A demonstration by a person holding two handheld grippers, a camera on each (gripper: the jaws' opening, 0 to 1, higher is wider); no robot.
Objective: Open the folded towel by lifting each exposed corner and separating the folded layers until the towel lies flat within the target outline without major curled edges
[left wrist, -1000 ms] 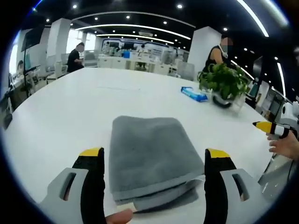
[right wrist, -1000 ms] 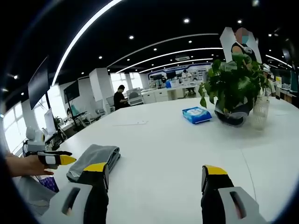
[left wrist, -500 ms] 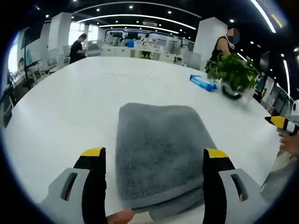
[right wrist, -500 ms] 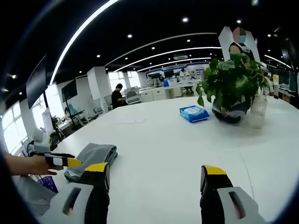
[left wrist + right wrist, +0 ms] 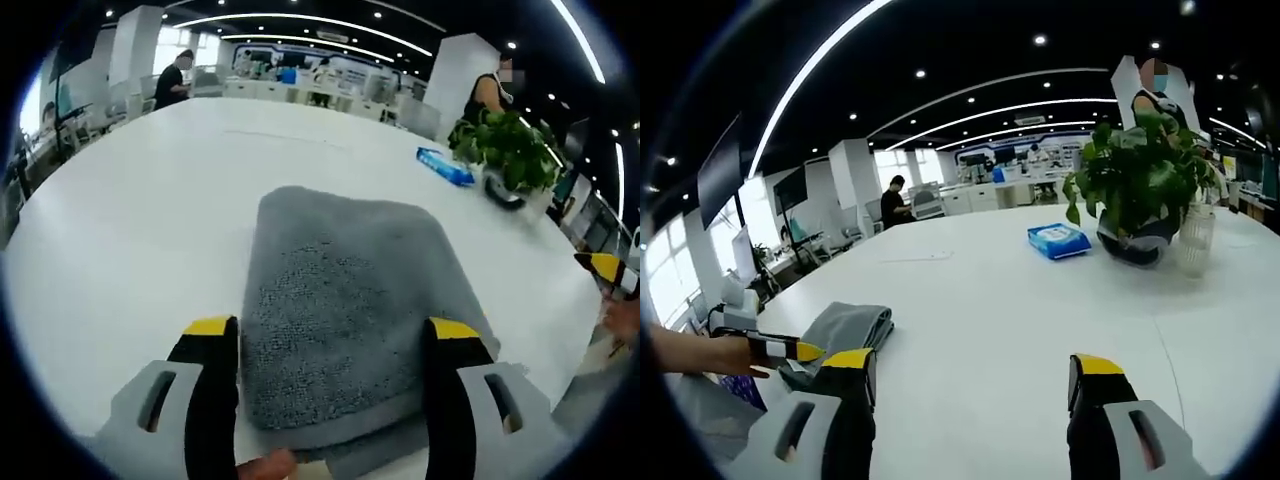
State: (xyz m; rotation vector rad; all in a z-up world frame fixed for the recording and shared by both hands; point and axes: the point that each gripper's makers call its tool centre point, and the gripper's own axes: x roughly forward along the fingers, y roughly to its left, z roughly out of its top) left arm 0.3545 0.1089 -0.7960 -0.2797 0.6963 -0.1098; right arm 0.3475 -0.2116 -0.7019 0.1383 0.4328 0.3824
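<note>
While the folded grey terry towel point(image 5: 345, 320) is lying on the white table point(image 5: 130, 230) straight ahead of the left gripper point(image 5: 335, 345), its long axis is running away between those spread jaws; the right gripper point(image 5: 972, 372), likewise gaping and empty, is hanging farther off, the towel to its left.

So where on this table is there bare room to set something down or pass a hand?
Bare white table runs between the folded grey towel and the blue packet, and left of the towel in the left gripper view. It is crowded by the potted plant and glass vase.
</note>
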